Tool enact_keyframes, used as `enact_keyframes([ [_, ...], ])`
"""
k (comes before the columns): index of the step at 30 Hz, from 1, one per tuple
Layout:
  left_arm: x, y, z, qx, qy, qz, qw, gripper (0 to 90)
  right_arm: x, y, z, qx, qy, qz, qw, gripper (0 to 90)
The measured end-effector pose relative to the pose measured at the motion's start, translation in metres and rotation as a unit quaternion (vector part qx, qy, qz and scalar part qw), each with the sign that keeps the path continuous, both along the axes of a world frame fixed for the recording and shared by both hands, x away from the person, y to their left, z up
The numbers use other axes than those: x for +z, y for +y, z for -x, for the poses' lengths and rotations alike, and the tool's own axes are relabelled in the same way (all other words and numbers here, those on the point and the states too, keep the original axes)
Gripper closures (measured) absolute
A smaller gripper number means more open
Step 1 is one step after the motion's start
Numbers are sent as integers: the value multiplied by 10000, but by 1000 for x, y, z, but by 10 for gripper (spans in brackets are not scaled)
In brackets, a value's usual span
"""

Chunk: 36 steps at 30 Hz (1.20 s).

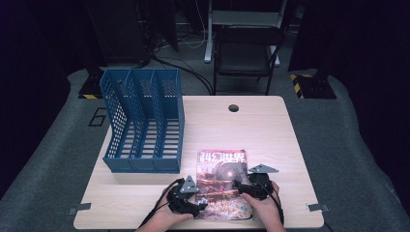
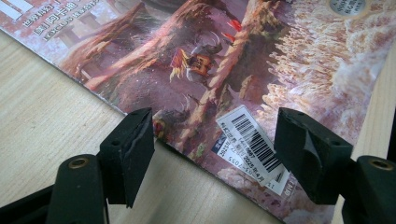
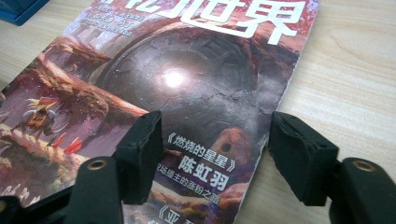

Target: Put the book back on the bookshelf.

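A magazine [image 1: 223, 183] with a reddish fantasy cover lies flat on the near half of the wooden table [image 1: 270, 130], its title end pointing away from the person; a blue file rack [image 1: 142, 121] with three slots stands well apart from it, to the far left of the tabletop.

The left gripper [image 1: 197, 203] sits at the magazine's near left corner; in the left gripper view its jaws stand wide apart with nothing pinched, the left-hand one over bare wood just beside the cover's edge, the right-hand one over the cover next to a white barcode sticker [image 2: 252, 145]; the magazine's corner [image 2: 224, 93] lies between and just beyond the two jaws, flat on the table.

The right gripper [image 1: 238, 186] sits over the magazine's right edge, level with the middle of the cover; in the right gripper view its jaws are also spread and gripping nothing, one above the printed cover [image 3: 187, 84], the other above the wood just past the edge, so the edge runs between them; whether the pads touch the paper cannot be told
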<state>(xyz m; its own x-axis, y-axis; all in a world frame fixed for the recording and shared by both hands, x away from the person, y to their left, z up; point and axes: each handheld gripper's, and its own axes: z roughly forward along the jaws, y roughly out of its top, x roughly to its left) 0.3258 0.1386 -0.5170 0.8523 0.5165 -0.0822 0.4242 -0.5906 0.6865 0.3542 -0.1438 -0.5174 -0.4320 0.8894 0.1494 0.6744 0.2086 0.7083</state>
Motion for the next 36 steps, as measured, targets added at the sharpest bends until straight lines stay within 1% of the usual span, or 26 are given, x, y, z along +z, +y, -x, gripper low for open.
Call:
enact_keyframes([
  [1,0,0,0,4,-9,-7,10000,288,-1,-1,-1,16,-16,-13,10000,370],
  [2,0,-1,1,35,-51,-16,10000,288,-1,-4,-1,-24,57,-82,9999,399],
  [3,0,-1,1,18,-42,-16,10000,288,-1,-5,0,-48,90,-125,9999,406],
  [4,0,-1,1,18,-42,-16,10000,289,-1,-5,0,-48,90,-125,9999,406],
  [6,0,-1,1,2,-10,-38,10000,291,-1,-6,2,-116,76,-219,9997,417],
  [7,-1,-2,3,82,-66,-13,9999,291,-1,-5,5,-167,100,-234,9995,421],
  [8,-1,-2,3,82,-66,-13,9999,291,-1,-5,5,-167,100,-234,9995,421],
  [9,-1,-3,5,100,-74,0,9999,291,0,-4,8,-163,81,-112,9998,427],
  [10,-1,-3,5,100,-74,0,9999,291,0,-3,9,-175,91,-56,9998,432],
  [11,-1,-3,5,65,-78,-9,9999,291,0,-3,9,-175,91,-56,9998,432],
  [12,-1,-3,5,70,-89,-23,9999,291,1,-4,12,-195,151,-43,9997,443],
  [14,-1,-3,5,82,-81,-14,9999,291,1,-5,13,-179,174,-63,9997,451],
  [15,0,-3,4,21,-32,-23,10000,291,2,-7,14,-168,189,-97,9996,462],
  [18,0,-5,4,-58,-20,-39,10000,291,4,-9,17,-206,264,-92,9994,466],
  [21,-1,-6,4,-84,-50,6,10000,291,6,-11,19,-273,321,-145,9990,475],
  [23,-1,-6,5,-117,-41,15,9999,291,6,-13,19,-255,302,-138,9991,475],
  [24,-1,-7,5,-151,-61,-6,9999,291,7,-13,20,-310,360,-176,9987,475],
  [25,-1,-8,7,-129,-59,29,9999,291,8,-15,21,-344,420,-164,9984,474],
  [27,-2,-9,7,-121,-58,60,9999,291,8,-16,21,-338,427,-172,9984,471],
  [28,-2,-10,7,-151,-77,61,9998,291,8,-18,21,-361,454,-267,9980,461],
  [30,-3,-9,7,-127,-92,101,9998,290,9,-20,20,-357,398,-314,9981,442],
  [31,-3,-9,7,-127,-92,101,9998,290,9,-19,20,-394,422,-361,9977,433],
  [33,-3,-9,8,-107,-89,133,9998,290,10,-18,20,-375,409,-338,9979,420],
  [34,-3,-9,8,-107,-90,135,9998,290,9,-16,18,-330,328,-305,9984,399],
  [35,-3,-9,8,-107,-94,130,9998,290,9,-16,18,-330,328,-305,9984,399],
  [36,-3,-9,8,-109,-103,139,9998,290,8,-16,16,-301,249,-289,9988,391],
])
